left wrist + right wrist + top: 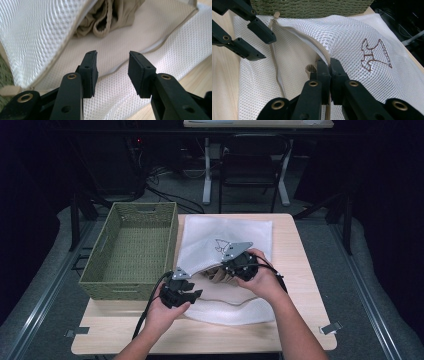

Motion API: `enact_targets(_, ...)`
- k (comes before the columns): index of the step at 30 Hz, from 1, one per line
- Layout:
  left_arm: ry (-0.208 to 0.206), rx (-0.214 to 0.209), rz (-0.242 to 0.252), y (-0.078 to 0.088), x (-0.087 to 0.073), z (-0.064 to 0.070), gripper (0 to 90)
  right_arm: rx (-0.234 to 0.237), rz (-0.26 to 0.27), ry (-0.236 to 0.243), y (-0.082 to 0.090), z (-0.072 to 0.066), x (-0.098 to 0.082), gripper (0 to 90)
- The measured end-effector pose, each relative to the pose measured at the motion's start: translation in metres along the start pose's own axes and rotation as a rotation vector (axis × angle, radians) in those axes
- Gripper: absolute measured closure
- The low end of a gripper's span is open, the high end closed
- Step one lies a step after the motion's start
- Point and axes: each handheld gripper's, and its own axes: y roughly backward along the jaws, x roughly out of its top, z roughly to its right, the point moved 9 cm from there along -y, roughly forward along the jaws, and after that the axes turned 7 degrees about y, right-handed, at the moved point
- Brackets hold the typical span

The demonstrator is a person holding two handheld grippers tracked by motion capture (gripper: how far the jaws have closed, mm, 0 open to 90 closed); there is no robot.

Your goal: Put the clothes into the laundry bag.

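On the wooden table (300,270), just right of the green woven basket (131,251), lies a white mesh laundry bag (227,232) with its zipped mouth pulled open. The right gripper (329,65) is clamped on the upper lip of the mouth along the zipper tape (322,51), holding that flap lifted — a beige garment (107,17) sits bunched inside. The left gripper (112,66) hovers over the lower mesh layer with its jaws parted and nothing between them. The bag looks light, limp and a little slippery; the net would likely stretch or sag if pinched mid-panel. The firmest hold is probably the stitched zipper edge — the lower lip opposite the right gripper's hold seems the natural spot for the left. The garment is soft and should compress easily.
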Motion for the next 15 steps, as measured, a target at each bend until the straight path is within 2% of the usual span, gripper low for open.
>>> enact_targets(1,0.008,0.003,-0.015,-0.003,-0.007,-0.001,58.9,0.000,0.000,0.001,0.000,0.000,0.000,87.8)
enact_targets(7,0.012,-0.001,-0.039,-0.007,-0.019,-0.006,58.7,0.002,-0.003,-0.002,0.000,-0.001,-0.001,87.8)
enact_targets(15,-0.008,-0.011,-0.018,-0.006,-0.025,-0.007,58.8,0.016,-0.018,0.001,-0.004,-0.005,-0.006,87.7)
